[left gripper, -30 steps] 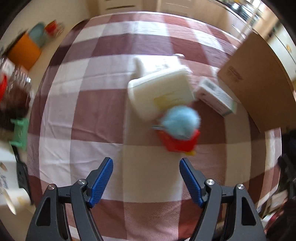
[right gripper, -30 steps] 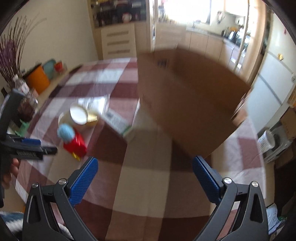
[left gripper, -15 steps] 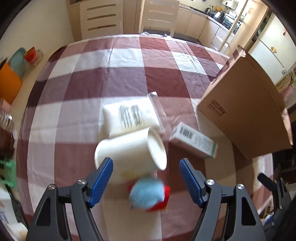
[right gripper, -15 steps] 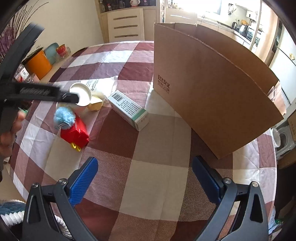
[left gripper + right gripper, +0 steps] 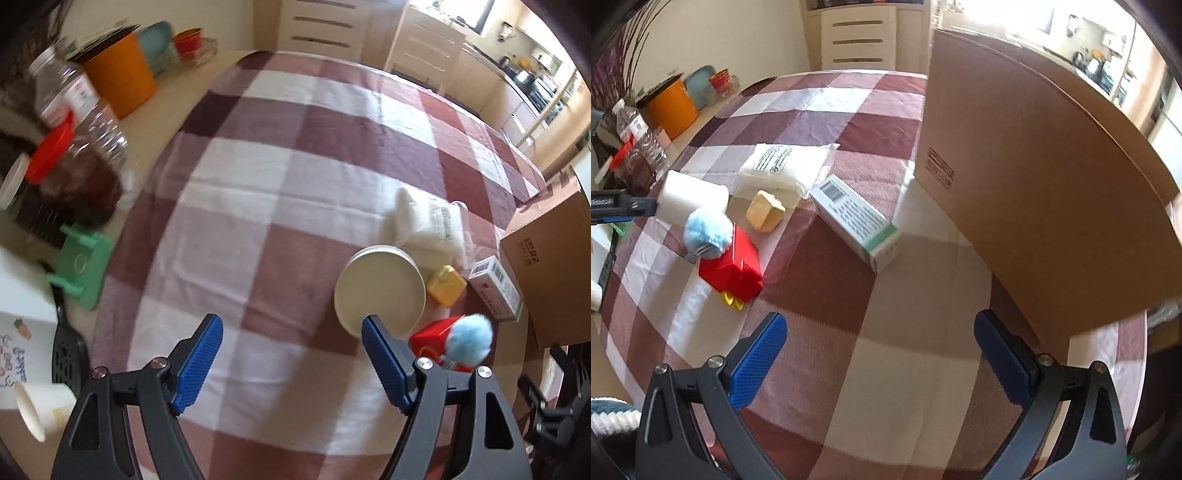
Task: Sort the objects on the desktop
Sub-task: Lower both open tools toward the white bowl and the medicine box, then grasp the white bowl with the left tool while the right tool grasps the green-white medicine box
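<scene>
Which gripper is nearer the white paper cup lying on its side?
Left. The left gripper has one finger right beside the white paper cup, its jaws opening. The right gripper hangs over bare cloth, well away.

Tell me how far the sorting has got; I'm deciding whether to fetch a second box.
Nothing looks sorted yet. The cup, yellow block, red toy, blue pom-pom, carton and white packet all lie on the cloth beside the box. Both tools are empty: the left tool is opening beside the cup, the right tool hangs open over bare cloth. Every item remains.
</scene>
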`<action>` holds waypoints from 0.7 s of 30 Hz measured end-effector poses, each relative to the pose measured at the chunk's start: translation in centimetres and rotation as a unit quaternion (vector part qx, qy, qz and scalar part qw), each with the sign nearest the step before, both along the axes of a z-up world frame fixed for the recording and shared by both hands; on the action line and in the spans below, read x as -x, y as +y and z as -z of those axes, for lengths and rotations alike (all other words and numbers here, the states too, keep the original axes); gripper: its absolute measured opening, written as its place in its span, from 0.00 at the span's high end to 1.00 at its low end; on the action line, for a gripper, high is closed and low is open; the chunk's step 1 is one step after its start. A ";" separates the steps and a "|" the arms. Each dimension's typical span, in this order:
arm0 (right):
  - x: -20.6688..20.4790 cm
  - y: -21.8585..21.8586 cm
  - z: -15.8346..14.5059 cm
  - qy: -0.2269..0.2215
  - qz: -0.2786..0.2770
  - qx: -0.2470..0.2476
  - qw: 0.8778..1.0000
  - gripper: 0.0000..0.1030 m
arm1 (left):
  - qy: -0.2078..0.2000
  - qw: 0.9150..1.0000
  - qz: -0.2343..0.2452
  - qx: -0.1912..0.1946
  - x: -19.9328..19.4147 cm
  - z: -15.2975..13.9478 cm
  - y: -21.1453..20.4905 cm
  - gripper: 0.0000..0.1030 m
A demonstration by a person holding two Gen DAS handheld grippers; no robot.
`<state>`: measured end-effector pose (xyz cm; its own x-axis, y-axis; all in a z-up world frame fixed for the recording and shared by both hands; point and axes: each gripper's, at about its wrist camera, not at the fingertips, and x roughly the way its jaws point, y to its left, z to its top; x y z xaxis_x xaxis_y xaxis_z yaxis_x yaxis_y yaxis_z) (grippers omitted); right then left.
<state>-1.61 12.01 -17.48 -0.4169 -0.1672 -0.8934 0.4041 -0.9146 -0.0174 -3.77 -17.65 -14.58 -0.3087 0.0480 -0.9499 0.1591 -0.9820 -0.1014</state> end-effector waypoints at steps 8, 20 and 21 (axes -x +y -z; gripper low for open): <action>1.8 -2.5 0.4 0.033 -0.044 -0.032 0.998 0.00 | 0.058 0.993 0.099 -0.006 2.3 -1.6 6.0 0.22; 3.0 -2.6 1.4 0.042 -0.043 -0.043 0.997 0.03 | 0.022 0.988 0.146 0.047 6.0 3.8 9.5 0.23; 3.4 -2.9 1.8 0.042 -0.049 -0.045 0.997 0.04 | 0.023 0.988 0.148 0.047 5.9 4.0 9.4 0.23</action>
<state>-5.03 9.10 -19.25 -0.4773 -0.1311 -0.8689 0.4844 -0.8643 -0.1357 -9.63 -8.26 -18.62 -0.3368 0.0549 -0.9400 -0.1394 -0.9902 -0.0079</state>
